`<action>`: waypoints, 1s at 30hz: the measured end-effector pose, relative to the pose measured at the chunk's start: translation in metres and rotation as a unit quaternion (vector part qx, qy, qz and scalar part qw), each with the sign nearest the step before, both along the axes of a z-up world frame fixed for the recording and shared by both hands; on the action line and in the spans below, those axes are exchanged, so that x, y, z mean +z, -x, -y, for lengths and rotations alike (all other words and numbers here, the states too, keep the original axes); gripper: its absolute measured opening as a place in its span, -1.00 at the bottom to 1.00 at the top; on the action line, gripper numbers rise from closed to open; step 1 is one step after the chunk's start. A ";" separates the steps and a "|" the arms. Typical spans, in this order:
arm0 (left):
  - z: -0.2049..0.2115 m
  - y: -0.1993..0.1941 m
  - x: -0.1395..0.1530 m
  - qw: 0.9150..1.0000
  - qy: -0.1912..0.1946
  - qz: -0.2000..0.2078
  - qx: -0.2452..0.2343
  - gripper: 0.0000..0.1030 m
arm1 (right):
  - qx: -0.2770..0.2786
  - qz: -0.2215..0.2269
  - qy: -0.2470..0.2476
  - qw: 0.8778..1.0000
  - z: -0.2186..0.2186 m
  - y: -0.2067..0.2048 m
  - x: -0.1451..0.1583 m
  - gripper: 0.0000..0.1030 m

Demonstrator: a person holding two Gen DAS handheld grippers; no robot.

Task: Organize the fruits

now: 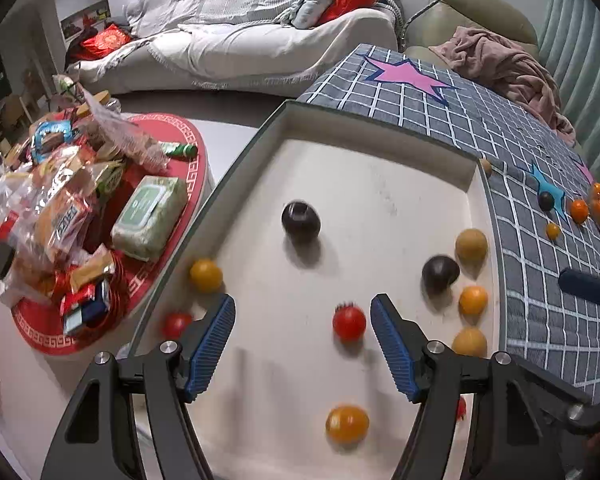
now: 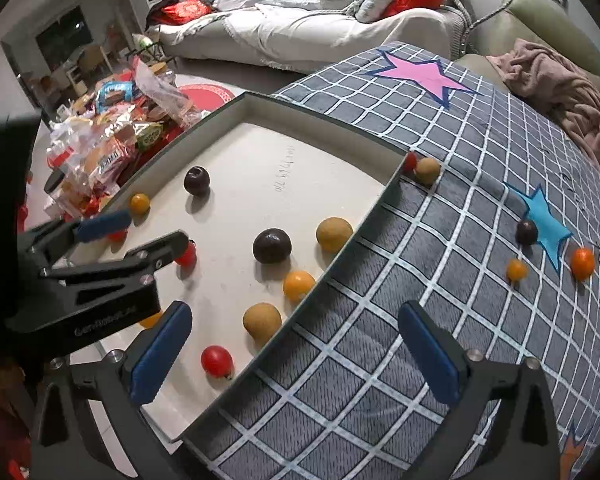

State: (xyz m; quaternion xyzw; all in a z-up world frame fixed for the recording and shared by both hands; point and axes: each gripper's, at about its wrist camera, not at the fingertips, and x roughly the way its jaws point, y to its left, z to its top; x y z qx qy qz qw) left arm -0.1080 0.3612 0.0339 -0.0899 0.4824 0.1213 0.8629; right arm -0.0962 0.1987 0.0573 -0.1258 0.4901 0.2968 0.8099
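A white tray [image 1: 380,184] with dark rim holds several small fruits: dark plums [image 1: 301,219], tan and orange fruits [image 1: 471,245], red tomatoes. My left gripper [image 1: 302,316] is open and empty just above the tray, with a red tomato [image 1: 349,322] between its fingers near the right one. An orange fruit [image 1: 347,423] lies below it. My right gripper [image 2: 296,322] is open and empty over the tray's right rim [image 2: 340,264] and the grid cloth. The left gripper [image 2: 140,232] shows in the right wrist view. Loose fruits [image 2: 582,263] lie on the cloth at right.
The tray rests on a grey grid cloth with stars [image 2: 460,184]. A red round table [image 1: 172,216] piled with snack bags stands at left. A white sofa [image 1: 240,40] lies behind. A pink blanket [image 1: 508,64] lies on a chair at back right.
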 end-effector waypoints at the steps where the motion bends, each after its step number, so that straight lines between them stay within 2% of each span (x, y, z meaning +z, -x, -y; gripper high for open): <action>1: 0.001 0.004 0.000 1.000 0.002 -0.001 0.002 0.39 | -0.002 -0.002 -0.001 1.000 0.002 0.001 0.000 1.00; 3: 0.002 0.011 0.000 1.000 0.004 -0.004 0.005 0.43 | -0.005 -0.005 -0.003 1.000 0.004 0.004 0.001 1.00; 4: 0.003 0.014 0.000 1.000 0.006 -0.004 0.006 0.61 | -0.005 -0.008 -0.005 1.000 0.005 0.006 0.002 1.00; 5: 0.004 0.018 0.001 1.000 0.008 -0.004 0.010 0.91 | -0.007 -0.009 -0.006 1.000 0.005 0.007 0.003 0.99; 6: 0.004 0.024 0.003 1.000 -0.002 0.000 0.023 0.96 | -0.010 -0.010 -0.007 1.000 0.006 0.007 0.004 0.99; 10: 0.005 0.036 0.008 1.000 0.013 0.006 0.025 0.96 | -0.014 -0.024 -0.015 1.000 0.009 0.009 0.007 0.99; 19: 0.018 0.051 0.011 0.999 -0.020 -0.029 0.029 0.96 | -0.021 -0.041 -0.022 0.999 0.008 0.016 0.013 0.99; 30: 0.024 0.064 0.013 0.998 -0.023 -0.052 0.024 0.96 | -0.006 -0.047 -0.006 0.999 -0.001 0.025 0.013 0.99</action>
